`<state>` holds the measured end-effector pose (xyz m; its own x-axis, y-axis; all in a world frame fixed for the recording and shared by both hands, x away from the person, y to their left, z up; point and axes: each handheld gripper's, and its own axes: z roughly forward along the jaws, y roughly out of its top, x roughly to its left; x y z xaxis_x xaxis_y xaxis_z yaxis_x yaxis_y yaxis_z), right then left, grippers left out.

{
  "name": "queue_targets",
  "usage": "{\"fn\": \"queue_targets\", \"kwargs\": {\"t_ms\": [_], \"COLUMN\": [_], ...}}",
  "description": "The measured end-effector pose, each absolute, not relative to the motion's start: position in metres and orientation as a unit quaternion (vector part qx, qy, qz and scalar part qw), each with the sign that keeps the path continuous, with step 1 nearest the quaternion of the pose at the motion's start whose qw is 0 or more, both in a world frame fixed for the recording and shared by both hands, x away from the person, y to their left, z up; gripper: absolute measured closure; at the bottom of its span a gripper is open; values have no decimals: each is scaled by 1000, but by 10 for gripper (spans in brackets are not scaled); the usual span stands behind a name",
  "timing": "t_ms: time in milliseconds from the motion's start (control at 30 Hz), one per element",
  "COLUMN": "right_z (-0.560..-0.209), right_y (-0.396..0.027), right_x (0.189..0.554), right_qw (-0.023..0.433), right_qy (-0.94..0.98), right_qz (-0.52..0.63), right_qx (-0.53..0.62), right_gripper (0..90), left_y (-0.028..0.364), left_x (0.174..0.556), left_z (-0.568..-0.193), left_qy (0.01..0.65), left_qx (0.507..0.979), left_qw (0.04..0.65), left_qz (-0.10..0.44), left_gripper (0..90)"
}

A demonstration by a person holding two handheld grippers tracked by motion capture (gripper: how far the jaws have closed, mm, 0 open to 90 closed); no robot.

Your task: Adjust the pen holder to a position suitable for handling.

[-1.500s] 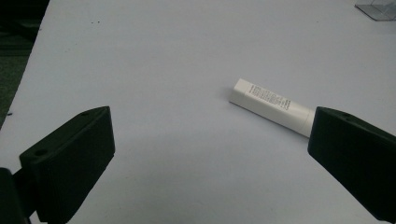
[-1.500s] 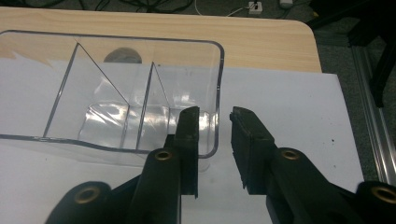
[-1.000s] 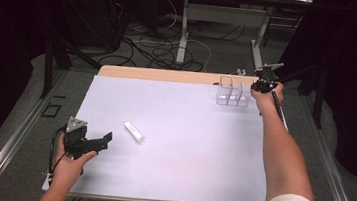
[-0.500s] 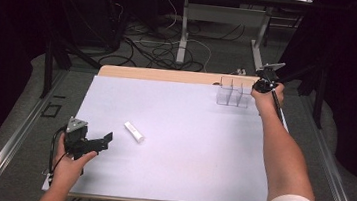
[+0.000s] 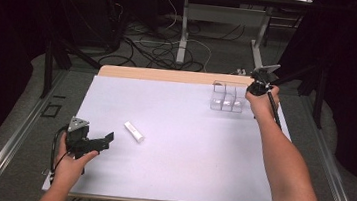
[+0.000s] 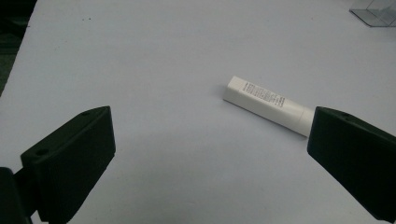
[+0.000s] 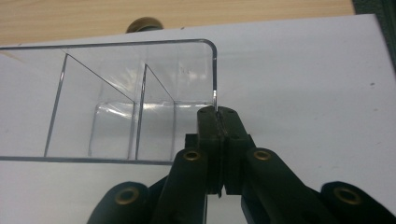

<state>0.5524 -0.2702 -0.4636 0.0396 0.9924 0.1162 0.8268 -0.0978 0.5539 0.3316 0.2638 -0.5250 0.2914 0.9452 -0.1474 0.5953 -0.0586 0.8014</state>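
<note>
Right gripper view: the right gripper (image 7: 217, 112) pinches the clear box (image 7: 116, 98) by its side wall.
Its jaws look closed tight on the wall; the left gripper (image 6: 210, 154) is wide open, holding nothing, near a white tube (image 6: 266, 105).

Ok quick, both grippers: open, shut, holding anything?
Left gripper: open, empty; the white tube lies ahead on the table.
Right gripper: shut on the wall of the clear organizer.
</note>
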Motion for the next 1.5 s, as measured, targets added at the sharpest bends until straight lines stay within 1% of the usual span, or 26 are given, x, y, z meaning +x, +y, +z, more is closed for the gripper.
{"fn": "queue_targets", "kwargs": {"t_ms": [167, 333, 367, 533, 667, 767, 1000, 1167, 1367, 1500], "right_z": [-464, -464, -465, -466, -467, -468, -471, -473, -474, -475], "right_y": [-246, -221, -212, -197, -188, -183, -177, -170, -154, -143], "right_x": [536, 513, 504, 486, 472, 464, 453, 453, 452, 450], "right_qw": [159, 153, 149, 143, 123, 121, 103, 100, 92, 79], "right_qy": [668, 683, 689, 702, 708, 715, 708, 707, 712, 717], "right_qz": [245, 249, 251, 259, 272, 283, 306, 315, 325, 330], "right_qx": [685, 669, 664, 648, 640, 628, 627, 625, 616, 609], "right_gripper": [893, 894, 893, 892, 885, 879, 866, 864, 858, 844], "left_y": [261, 259, 258, 256, 253, 251, 250, 250, 251, 251], "left_x": [332, 332, 333, 335, 335, 335, 336, 336, 336, 335], "left_z": [-524, -524, -524, -523, -522, -522, -522, -522, -522, -522], "left_qy": [546, 541, 541, 538, 536, 533, 534, 534, 532, 533], "left_qx": [700, 700, 701, 703, 705, 708, 708, 709, 710, 709], "left_qw": [409, 417, 415, 415, 414, 412, 410, 409, 408, 409], "left_qz": [213, 209, 208, 209, 210, 212, 213, 214, 215, 215], "left_gripper": [10, 10, 10, 10, 10, 10, 10, 10, 10, 10]}}
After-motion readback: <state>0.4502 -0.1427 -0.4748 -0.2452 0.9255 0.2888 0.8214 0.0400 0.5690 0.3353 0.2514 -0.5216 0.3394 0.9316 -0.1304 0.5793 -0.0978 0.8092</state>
